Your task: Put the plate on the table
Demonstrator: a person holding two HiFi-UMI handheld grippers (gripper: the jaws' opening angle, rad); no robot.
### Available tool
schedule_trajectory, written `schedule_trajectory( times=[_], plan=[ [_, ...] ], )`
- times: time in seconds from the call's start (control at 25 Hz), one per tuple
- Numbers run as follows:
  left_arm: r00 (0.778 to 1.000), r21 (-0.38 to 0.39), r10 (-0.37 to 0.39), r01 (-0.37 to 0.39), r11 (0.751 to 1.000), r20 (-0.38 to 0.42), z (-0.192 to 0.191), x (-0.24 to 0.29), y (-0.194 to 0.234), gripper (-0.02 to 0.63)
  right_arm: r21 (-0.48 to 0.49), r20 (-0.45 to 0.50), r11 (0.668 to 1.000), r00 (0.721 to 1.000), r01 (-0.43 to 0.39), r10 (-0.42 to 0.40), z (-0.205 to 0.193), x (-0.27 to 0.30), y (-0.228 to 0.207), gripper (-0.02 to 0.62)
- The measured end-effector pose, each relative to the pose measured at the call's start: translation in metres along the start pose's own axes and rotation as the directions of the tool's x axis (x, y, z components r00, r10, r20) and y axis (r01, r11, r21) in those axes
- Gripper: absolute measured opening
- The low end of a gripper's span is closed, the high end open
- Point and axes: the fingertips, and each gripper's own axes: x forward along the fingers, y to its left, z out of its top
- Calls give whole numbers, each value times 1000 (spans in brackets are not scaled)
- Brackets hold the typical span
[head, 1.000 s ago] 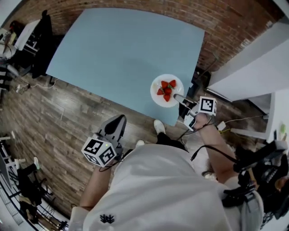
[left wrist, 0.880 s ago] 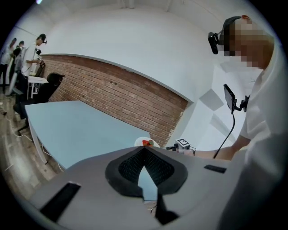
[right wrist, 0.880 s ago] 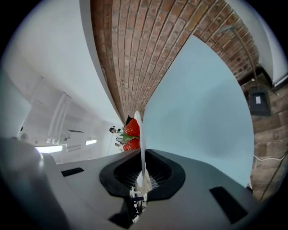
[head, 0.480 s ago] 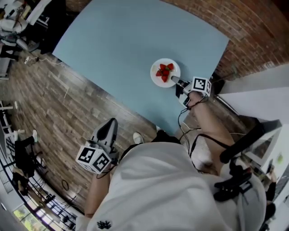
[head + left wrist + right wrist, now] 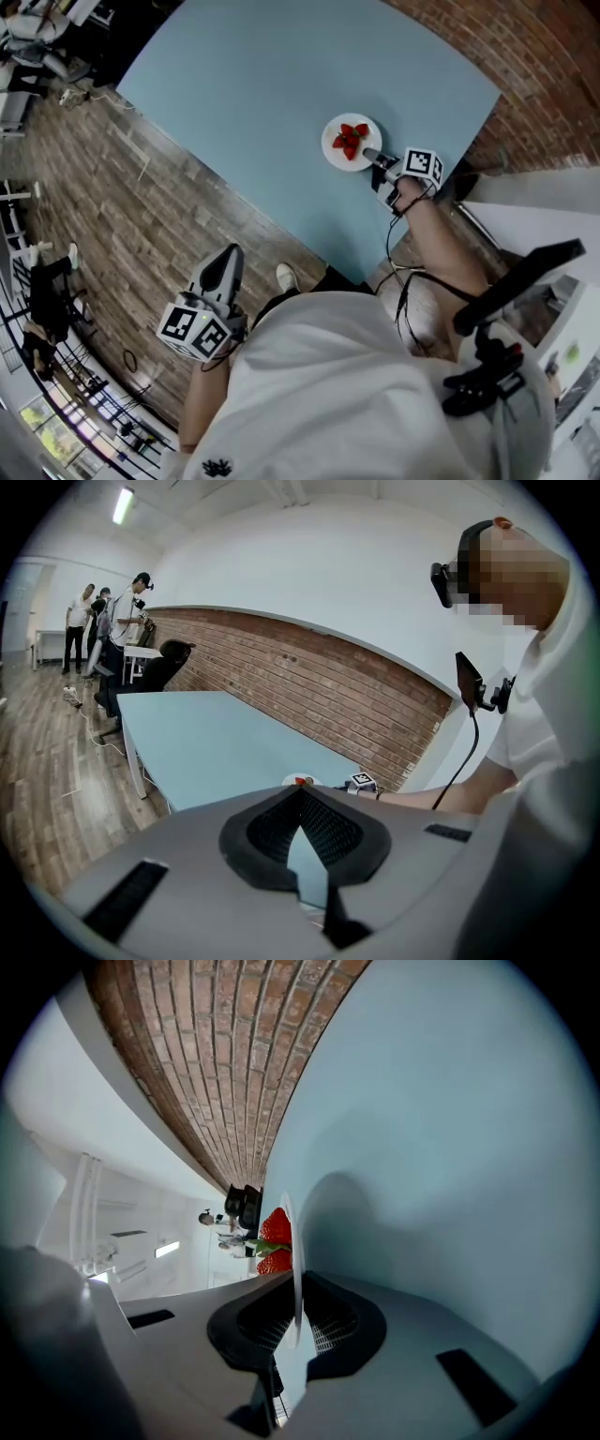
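A white plate (image 5: pixel 349 145) holding red strawberries (image 5: pixel 352 139) is over the right part of the light blue table (image 5: pixel 281 84). My right gripper (image 5: pixel 368 154) is shut on the plate's near rim. In the right gripper view the rim (image 5: pixel 289 1232) stands edge-on between the jaws, the strawberries (image 5: pixel 275 1227) are beside it, and its shadow falls on the table (image 5: pixel 450 1147). I cannot tell whether the plate touches the table. My left gripper (image 5: pixel 230 251) is shut and holds nothing, low by the person's body over the floor. It looks toward the table (image 5: pixel 206 742) and the plate (image 5: pixel 298 781).
A brick wall (image 5: pixel 328 686) runs behind the table. Wooden floor (image 5: pixel 122 216) lies to the left of it. Several people (image 5: pixel 103 611) and a black chair (image 5: pixel 164 663) are at the far end of the room. A white counter (image 5: pixel 548 197) stands at the right.
My right gripper has carried the plate from the table's near edge further in over the table. The left gripper stays by the body and has turned a little.
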Motion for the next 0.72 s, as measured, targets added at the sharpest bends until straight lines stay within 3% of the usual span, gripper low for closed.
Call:
schedule_trajectory(
  times=[0.16, 0.4, 0.72],
  plan=[
    [1000, 0, -4, 4, 1000, -1, 0, 5, 0, 0, 2, -9, 1000, 1000, -2, 2, 2, 2, -4, 26],
    [1000, -7, -7, 7, 1000, -12, -5, 6, -3, 1, 63, -27, 992, 994, 107, -106, -1, -2, -7, 26],
    [999, -24, -39, 39, 999, -6, -13, 7, -12, 0, 4, -51, 980, 978, 201, -200, 4, 3, -16, 28]
  ],
)
